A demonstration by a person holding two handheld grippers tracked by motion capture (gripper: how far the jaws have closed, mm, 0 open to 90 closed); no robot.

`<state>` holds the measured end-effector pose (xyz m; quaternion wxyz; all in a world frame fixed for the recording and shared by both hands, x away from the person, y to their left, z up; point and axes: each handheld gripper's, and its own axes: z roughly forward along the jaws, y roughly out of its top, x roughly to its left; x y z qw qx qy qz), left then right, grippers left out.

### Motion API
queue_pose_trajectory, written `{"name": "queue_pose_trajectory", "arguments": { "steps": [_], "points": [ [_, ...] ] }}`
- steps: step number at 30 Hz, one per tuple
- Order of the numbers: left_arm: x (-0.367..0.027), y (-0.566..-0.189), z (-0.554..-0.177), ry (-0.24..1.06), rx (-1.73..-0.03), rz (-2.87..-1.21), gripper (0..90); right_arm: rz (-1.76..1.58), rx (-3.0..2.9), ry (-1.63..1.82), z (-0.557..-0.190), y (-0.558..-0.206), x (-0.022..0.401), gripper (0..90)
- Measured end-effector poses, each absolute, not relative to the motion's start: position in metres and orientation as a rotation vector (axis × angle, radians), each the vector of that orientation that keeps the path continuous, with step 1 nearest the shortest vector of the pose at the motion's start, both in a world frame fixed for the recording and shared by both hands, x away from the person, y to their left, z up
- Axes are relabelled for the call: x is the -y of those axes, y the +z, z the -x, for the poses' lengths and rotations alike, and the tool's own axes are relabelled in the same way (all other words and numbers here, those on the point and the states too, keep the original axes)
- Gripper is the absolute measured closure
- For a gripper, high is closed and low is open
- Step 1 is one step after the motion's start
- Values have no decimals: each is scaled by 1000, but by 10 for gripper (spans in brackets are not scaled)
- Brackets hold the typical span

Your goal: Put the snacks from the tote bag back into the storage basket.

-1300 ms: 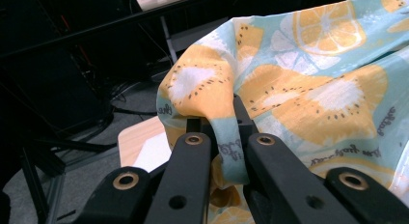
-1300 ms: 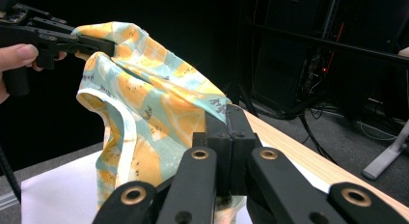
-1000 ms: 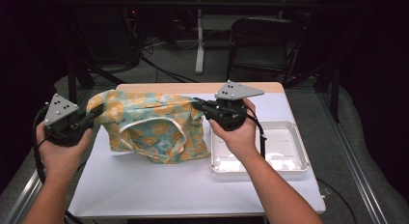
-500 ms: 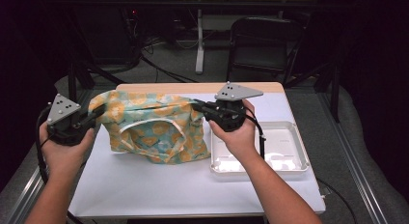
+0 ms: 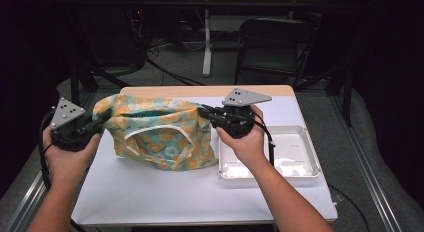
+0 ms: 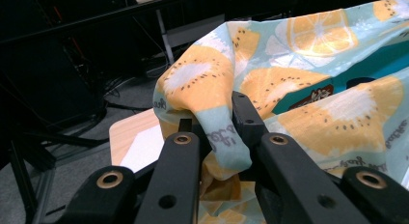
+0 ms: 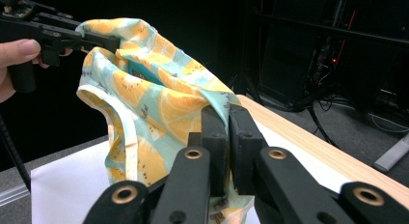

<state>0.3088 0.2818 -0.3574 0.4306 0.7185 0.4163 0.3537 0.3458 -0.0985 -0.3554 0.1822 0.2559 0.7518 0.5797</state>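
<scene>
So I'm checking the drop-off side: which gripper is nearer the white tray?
Right. The right gripper grips the bag's corner just beside the white tray; the left gripper is at the bag's far end.

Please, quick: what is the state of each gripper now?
Left gripper: jaws just opening, fruit-print bag fabric between them.
Right gripper: jaws just opening, the bag's other corner between them.

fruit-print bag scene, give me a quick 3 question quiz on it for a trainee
1. True or false: the fruit-print bag lies inside the white tray.
2. What does the left gripper hold between its fingers?
3. Which side of the bag is the tray on in the high view: A left, B right?

Key:
1. False; it rests on the table, beside the tray.
2. A fold of the bag's cloth.
3. B.
</scene>
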Motion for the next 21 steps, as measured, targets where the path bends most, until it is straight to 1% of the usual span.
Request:
{"name": "queue_pose_trajectory", "arguments": {
  "steps": [3,10,13,21],
  "points": [
    [-281,-358,-308,879,-1034,-1791,810,-720,-2127,1629,-345,-356,98,828],
    [-281,-359,-304,878,-1020,-1780,724,-694,-2136,1608,-337,-356,98,724],
    [-281,-359,-302,881,-1021,-1780,702,-693,-2139,1610,-335,-356,98,684],
    [-281,-359,-295,875,-1011,-1763,636,-685,-2147,1607,-329,-356,101,614]
  ]
}}
